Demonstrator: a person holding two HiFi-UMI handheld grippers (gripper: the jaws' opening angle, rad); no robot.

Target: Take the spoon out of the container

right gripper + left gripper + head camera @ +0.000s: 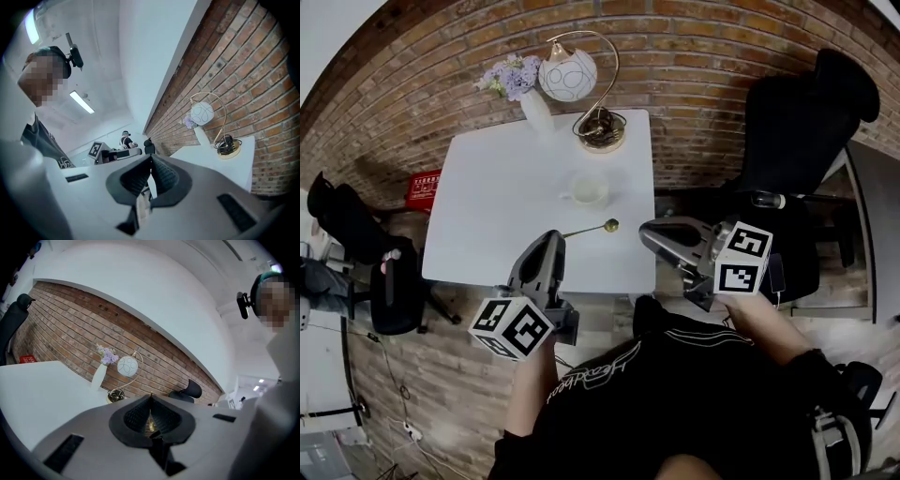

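A white cup (589,190) stands in the middle of the white table (487,225). The thin gold spoon (592,228) is outside the cup, held level above the table's near part, with its bowl pointing right. My left gripper (559,237) is shut on the spoon's handle end; in the left gripper view a gold glint of the spoon (150,424) shows between the closed pads of that gripper (150,401). My right gripper (645,231) hovers by the table's near right corner, shut with nothing in it; its tips meet in the right gripper view (150,161).
At the table's far edge stand a white vase of purple flowers (525,89) and a globe lamp on a gold base (600,129), against a brick wall. Black office chairs stand at the right (797,122) and left (366,253). A red box (422,189) lies on the floor.
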